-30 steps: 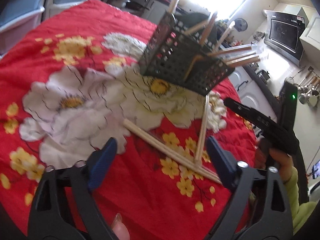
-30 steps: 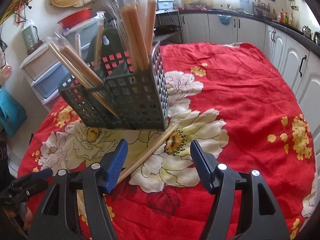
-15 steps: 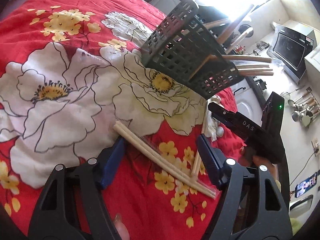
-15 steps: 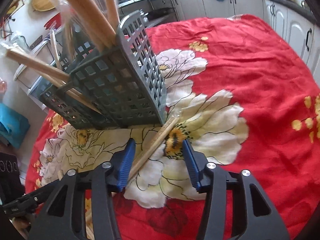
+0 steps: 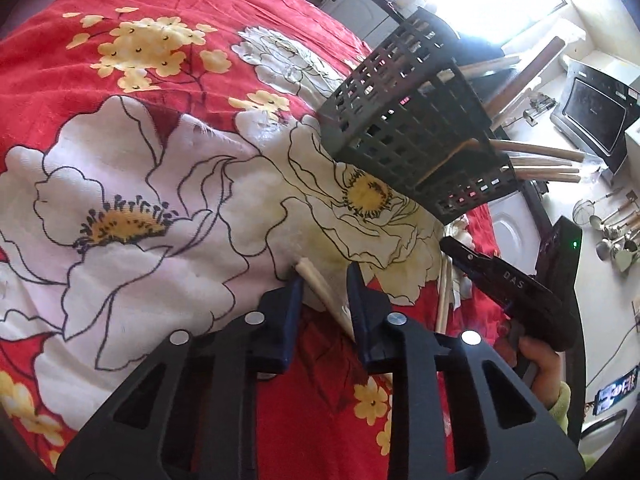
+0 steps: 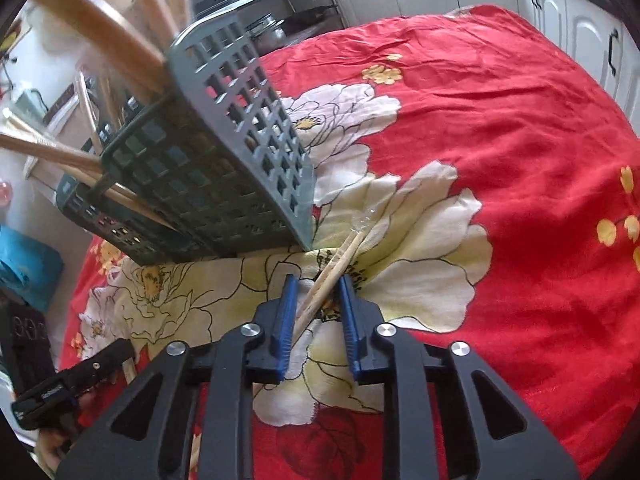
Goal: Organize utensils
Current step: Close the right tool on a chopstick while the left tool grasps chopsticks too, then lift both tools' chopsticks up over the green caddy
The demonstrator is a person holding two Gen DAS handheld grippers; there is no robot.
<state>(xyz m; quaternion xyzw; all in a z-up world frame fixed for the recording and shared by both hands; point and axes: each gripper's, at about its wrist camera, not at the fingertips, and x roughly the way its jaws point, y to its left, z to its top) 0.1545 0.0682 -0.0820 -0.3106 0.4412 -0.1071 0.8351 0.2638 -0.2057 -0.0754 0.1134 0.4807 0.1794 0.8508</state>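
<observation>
Item one, nearest in the left wrist view: our left gripper [image 5: 323, 280], jaws just drawn in around a pair of wooden chopsticks in a clear sleeve [image 5: 320, 286] that lies on the red flowered cloth [image 5: 168, 8]; the blue pads flank the pair near its far tip, and we judge them to be clamping it, though a sliver of gap on the right pad cannot be ruled out. Item two, nearest in the right wrist view: our right gripper [image 6: 316, 294], jaws likewise just drawn in, grasping a second sleeved pair of chopsticks [image 6: 332, 268] that runs diagonally between the pads, its far end pointing toward the near right corner of the basket. Item three, farther off: a dark perforated utensil basket [image 5: 408, 132], standing on the cloth, already stocked with several sleeved pairs that lean out of its top. Item four, at the right of the left wrist view: the other handheld gripper and the hand that holds it. Step in hand, as we judge it: the pickup, both pairs seized at once and neither yet lifted off the cloth. The next move calls for a lift clear of the fabric, a tilt of each pair toward upright, and a drop into an open compartment of the basket without knocking the leaning pairs.
</observation>
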